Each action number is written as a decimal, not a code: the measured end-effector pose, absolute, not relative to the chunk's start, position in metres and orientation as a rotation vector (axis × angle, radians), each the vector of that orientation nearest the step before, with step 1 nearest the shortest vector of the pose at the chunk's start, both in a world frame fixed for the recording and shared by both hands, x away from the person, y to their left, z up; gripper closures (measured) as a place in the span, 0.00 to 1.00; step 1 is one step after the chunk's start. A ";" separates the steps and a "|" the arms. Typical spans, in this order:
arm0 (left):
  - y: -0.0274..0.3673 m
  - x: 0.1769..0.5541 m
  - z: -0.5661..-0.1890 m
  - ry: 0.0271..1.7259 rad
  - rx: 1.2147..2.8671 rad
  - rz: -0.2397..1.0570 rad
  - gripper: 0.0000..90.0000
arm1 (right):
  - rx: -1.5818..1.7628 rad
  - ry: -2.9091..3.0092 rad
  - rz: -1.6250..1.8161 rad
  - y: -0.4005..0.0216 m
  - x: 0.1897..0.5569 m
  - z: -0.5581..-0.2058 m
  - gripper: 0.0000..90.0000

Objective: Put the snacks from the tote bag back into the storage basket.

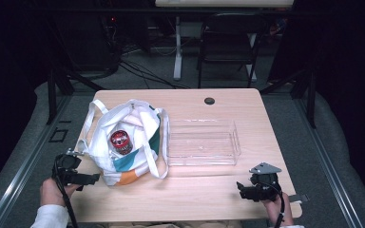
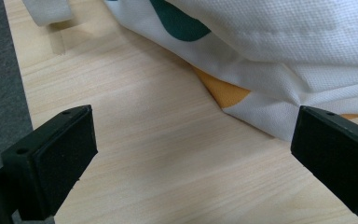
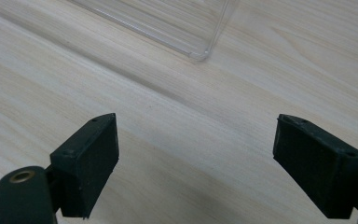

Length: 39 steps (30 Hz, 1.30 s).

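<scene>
Left gripper (image 2: pixel 193 154) (jaws wide apart) sits beside the tote bag (image 2: pixel 279 51).

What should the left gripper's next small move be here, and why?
Probably a short advance toward the tote bag to take hold of its near edge. The left gripper is open, its jaws wide apart over bare table, with the bag's fabric just ahead. A red-lidded jar sits in the bag's open mouth, and a clear tray waits beside it, empty. The right gripper is open too.

White tote bag (image 1: pixel 123 142) (red-lidded jar (image 1: pixel 120 141) inside), clear tray (image 1: pixel 203 142) beside it, wooden table (image 1: pixel 195 190)
</scene>
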State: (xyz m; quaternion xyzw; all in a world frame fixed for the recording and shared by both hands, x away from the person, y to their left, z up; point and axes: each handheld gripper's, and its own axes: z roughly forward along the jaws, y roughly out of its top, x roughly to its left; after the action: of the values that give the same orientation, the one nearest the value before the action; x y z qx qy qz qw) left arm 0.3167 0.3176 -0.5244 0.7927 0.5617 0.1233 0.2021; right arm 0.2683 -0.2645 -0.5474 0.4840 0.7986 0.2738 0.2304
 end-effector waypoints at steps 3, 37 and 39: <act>0.317 0.317 -0.525 1.564 2.217 0.345 0.00 | 1.329 2.204 0.749 -0.265 0.268 -0.547 0.15; 0.314 0.318 -0.490 1.555 2.174 0.327 0.00 | 1.331 2.179 0.759 -0.265 0.268 -0.546 0.13; 0.312 0.319 -0.488 1.554 2.171 0.329 0.00 | 1.329 2.180 0.759 -0.265 0.268 -0.546 0.13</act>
State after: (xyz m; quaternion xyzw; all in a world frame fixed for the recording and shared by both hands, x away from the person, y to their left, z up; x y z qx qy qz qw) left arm 0.3186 0.3123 -0.4878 0.7866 0.5630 0.1190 0.2237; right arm 0.2679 -0.2646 -0.5462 0.4848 0.7951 0.2770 0.2367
